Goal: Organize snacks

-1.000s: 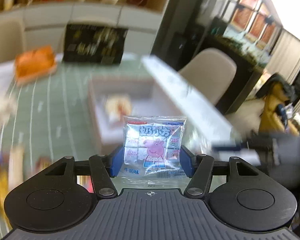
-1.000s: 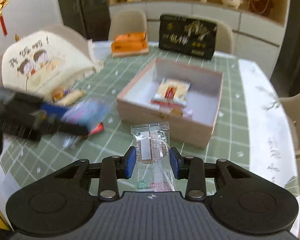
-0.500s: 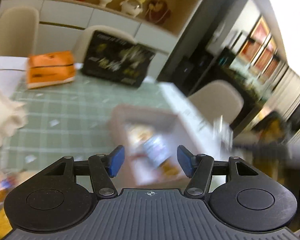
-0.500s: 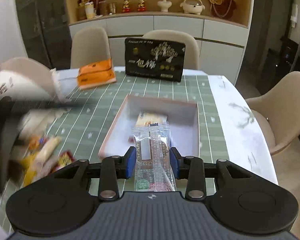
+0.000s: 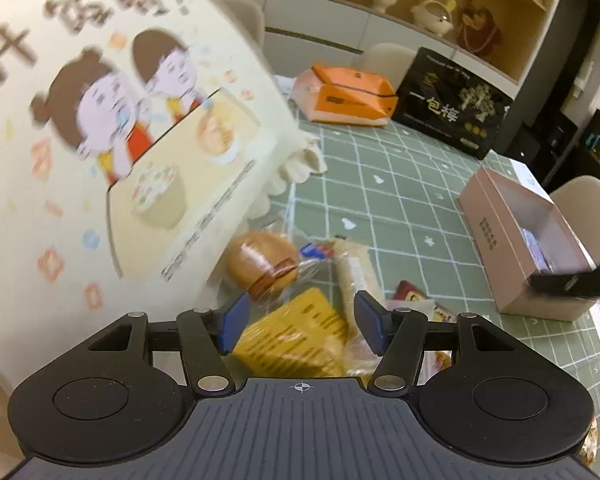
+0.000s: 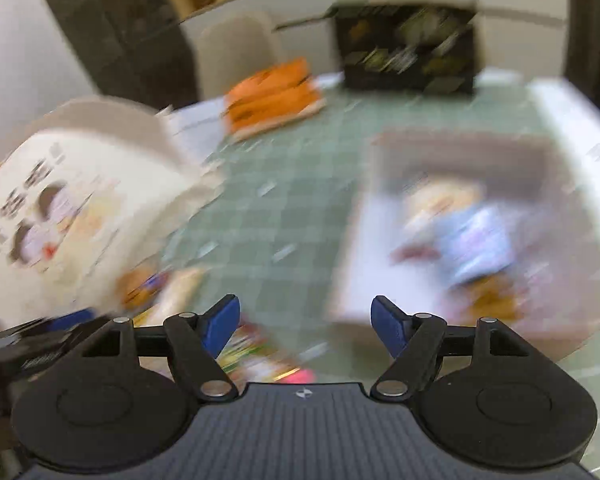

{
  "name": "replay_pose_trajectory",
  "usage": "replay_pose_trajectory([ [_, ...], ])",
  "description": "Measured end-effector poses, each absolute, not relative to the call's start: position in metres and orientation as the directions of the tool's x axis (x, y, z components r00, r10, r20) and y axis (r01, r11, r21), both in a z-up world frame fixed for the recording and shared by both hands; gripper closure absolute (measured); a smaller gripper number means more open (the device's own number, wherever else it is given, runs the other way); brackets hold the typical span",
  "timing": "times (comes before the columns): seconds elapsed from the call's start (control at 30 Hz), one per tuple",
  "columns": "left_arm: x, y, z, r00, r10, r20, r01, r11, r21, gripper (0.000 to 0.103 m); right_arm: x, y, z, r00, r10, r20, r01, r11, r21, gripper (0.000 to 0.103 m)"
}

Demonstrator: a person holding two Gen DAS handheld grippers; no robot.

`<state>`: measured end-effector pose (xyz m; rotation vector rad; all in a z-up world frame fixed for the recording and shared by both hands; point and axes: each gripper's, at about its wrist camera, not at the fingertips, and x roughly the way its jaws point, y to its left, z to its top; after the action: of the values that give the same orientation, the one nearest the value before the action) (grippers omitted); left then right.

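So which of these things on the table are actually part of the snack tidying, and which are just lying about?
Part of the job:
pink box
snack pile
left gripper, open
right gripper, open

Just lying about:
orange packet
black gift box
cartoon bag

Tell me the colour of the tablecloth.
The tablecloth is pale green with a white grid; the left wrist view shows it best.

Even indoor light; right wrist view heavily motion-blurred, left view sharper, fisheye bending both edges
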<state>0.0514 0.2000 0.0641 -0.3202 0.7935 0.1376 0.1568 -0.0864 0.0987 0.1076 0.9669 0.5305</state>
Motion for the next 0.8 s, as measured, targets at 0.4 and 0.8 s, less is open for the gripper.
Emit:
replay_pose_trajectory([
  [0.4, 0.057, 0.171, 0.038, 0.673, -0.130, -0.728, -0.125, 0.950, -0.286, 0.040, 0.137, -0.025, 0.035, 0.379, 0.435, -0.817, -0.393, 0.875, 0.284, 0.033],
  [0.8, 0.084, 0.181, 0.053, 0.722, -0.117, -0.682, -0.137, 0.942, -0.306, 0.051, 0.072, -0.100, 0.053, 0.487, 0.281, -0.827, -0.322, 0.938, 0.129, 0.040],
])
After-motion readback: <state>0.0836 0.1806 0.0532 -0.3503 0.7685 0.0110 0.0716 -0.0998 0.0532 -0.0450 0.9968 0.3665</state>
